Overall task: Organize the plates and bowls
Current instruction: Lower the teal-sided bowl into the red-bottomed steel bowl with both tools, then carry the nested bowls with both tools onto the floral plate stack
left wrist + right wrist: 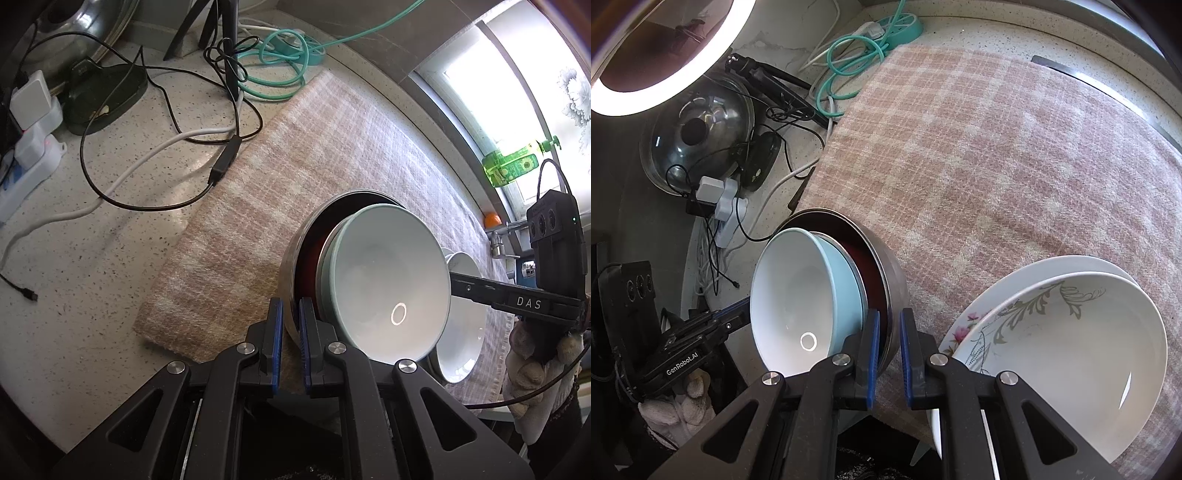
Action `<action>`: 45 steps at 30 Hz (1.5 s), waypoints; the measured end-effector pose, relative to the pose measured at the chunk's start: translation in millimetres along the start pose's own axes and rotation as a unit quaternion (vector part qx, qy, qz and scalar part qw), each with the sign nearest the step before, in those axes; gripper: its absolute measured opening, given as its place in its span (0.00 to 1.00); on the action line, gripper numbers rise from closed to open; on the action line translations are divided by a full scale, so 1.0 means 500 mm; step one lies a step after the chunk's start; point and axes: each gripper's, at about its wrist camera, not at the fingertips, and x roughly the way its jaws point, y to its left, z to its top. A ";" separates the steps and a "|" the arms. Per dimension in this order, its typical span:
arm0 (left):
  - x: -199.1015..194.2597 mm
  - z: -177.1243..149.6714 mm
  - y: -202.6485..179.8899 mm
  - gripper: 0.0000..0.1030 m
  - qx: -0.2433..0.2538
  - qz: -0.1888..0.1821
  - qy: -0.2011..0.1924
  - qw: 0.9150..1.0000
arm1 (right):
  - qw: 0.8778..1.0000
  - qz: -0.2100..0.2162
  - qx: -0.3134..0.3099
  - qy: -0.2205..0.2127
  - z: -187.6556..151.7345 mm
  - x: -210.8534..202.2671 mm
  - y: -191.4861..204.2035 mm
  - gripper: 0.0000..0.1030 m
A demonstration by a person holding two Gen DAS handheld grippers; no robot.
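Observation:
A steel bowl (295, 258) with a dark red inside holds a nested pale blue bowl (388, 280). My left gripper (290, 306) is shut on the steel bowl's near rim, one blue pad on each side of the wall. My right gripper (889, 317) is shut on the steel bowl (886, 269) at the opposite rim, beside the pale blue bowl (798, 295). Each view shows the other gripper's body, the left (683, 354) and the right (517, 301), in a gloved hand. A white bowl (1082, 350) sits on a flowered plate (964, 332) on the pink checked cloth (997, 166). Whether the held stack touches the cloth I cannot tell.
Left of the cloth, the speckled counter (92, 295) carries black and white cables (122, 173), a power strip (26, 173), a teal cable coil (280, 62), a pot lid (698, 129) and a lit ring light (665, 51). A green bottle (513, 166) stands by the window.

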 end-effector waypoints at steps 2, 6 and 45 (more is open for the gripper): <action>0.003 0.000 0.001 0.07 0.000 -0.002 0.002 1.000 | 1.000 -0.001 -0.001 0.003 -0.001 0.005 0.001 0.11; 0.006 0.002 -0.001 0.07 0.002 -0.001 0.003 1.000 | 1.000 -0.001 0.005 0.001 0.000 0.007 -0.003 0.10; 0.031 0.013 0.009 0.07 0.010 -0.005 0.011 1.000 | 1.000 -0.027 0.012 0.005 -0.002 0.023 0.008 0.08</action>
